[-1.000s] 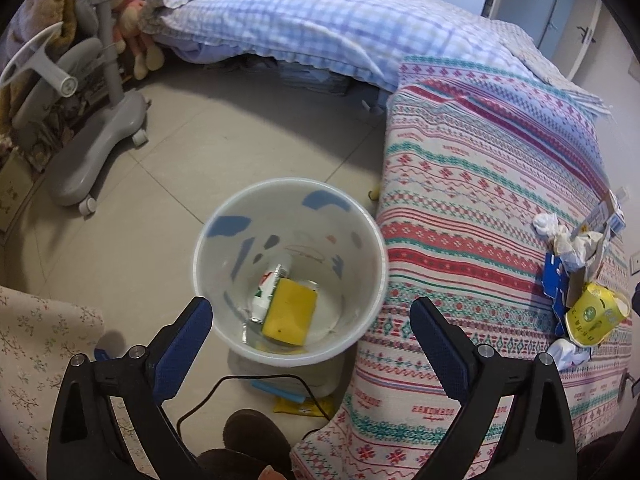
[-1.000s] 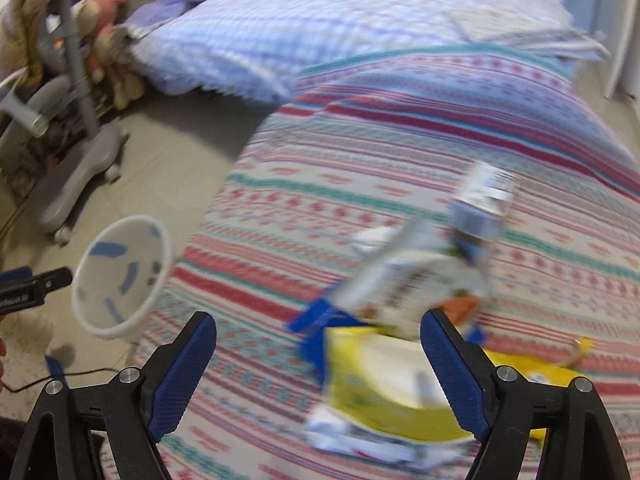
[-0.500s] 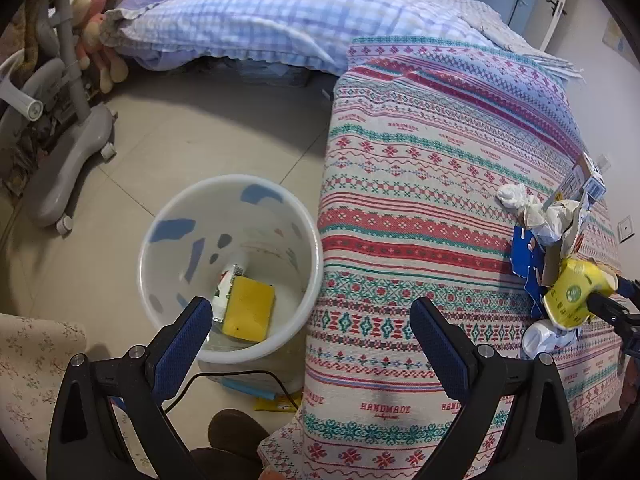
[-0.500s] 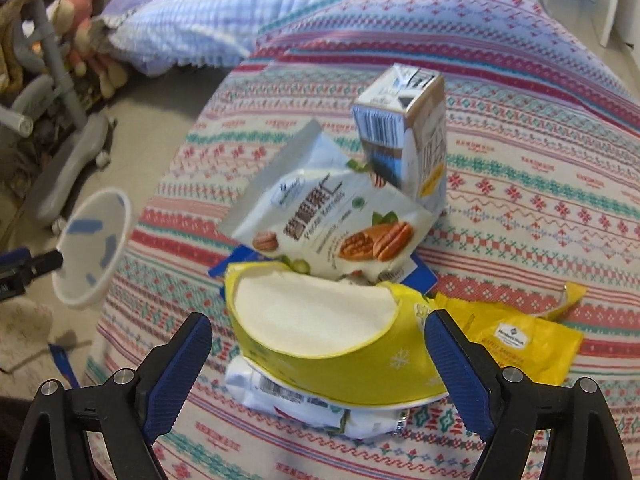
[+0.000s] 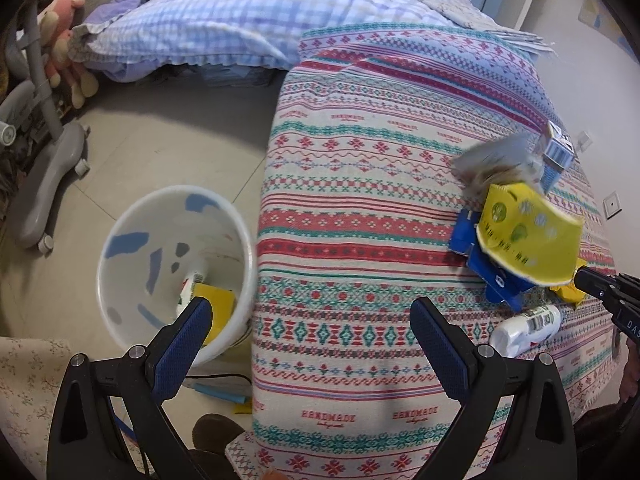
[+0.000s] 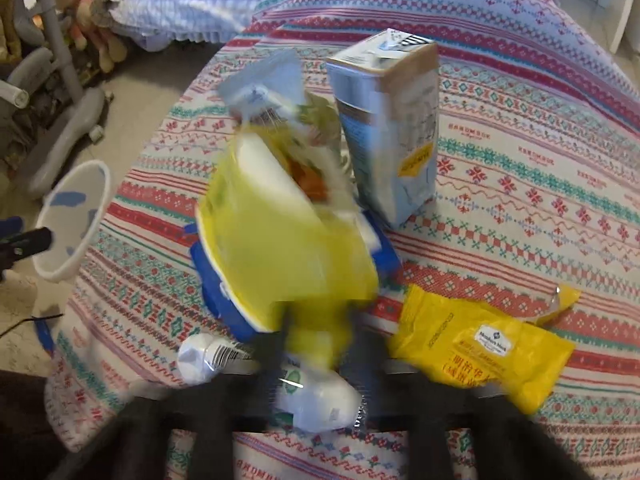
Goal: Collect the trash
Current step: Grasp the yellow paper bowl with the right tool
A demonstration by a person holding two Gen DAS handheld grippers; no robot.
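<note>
A white bin [image 5: 132, 280] with blue patches stands on the floor beside the bed; it holds a yellow packet [image 5: 218, 300] and a small bottle. My left gripper [image 5: 308, 340] is open and empty, hovering above the bed edge and the bin. My right gripper [image 6: 320, 344] is shut on the yellow paper bowl [image 6: 280, 248] and lifts it tilted; the view is blurred. The bowl also shows in the left wrist view [image 5: 524, 236]. Around it on the striped bedspread [image 5: 360, 184] lie a blue carton [image 6: 392, 128], a nut bag [image 6: 276, 92], a white bottle [image 6: 208, 356], a yellow wrapper [image 6: 480, 348] and blue packaging [image 6: 216, 292].
A grey chair base [image 5: 48, 176] and stuffed toys [image 5: 64, 48] stand at the far left of the floor. A checked quilt [image 5: 248, 16] lies at the back. A cable [image 5: 208, 380] and a floral mat [image 5: 28, 392] lie on the floor near the bin.
My right gripper has closed on the yellow bowl and raised it, tilting it. My left gripper has shifted right, toward the bed, so the bin sits further left.
</note>
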